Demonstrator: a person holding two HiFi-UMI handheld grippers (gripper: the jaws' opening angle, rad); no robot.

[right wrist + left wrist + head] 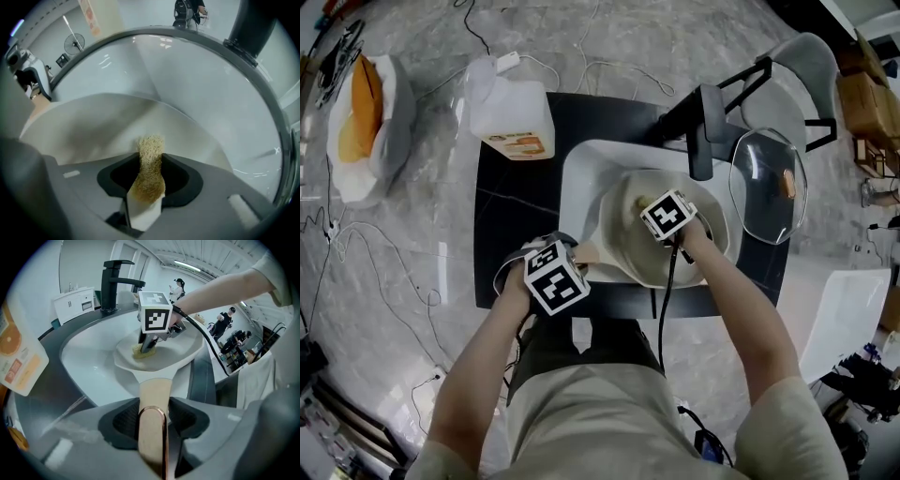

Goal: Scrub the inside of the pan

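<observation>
A cream pan (712, 246) sits in the white sink (581, 178), its pale wooden handle (154, 394) pointing toward me. My left gripper (152, 420) is shut on the handle, whose copper-coloured end loop shows between the jaws. My right gripper (149, 176) is shut on a scrub sponge (150, 164) with a tan fibrous face and white backing. It points straight down into the pan (93, 126), and the sponge's tip is at or just above the pan's inner surface. In the left gripper view the right gripper (149, 344) stands over the pan (183, 350) with the sponge (143, 351) under it.
A black faucet (705, 127) rises behind the sink. A glass lid (767, 185) lies on the counter to the right. A detergent jug (508, 111) stands at the counter's back left. A cable (667, 291) hangs from the right gripper. People stand in the far background.
</observation>
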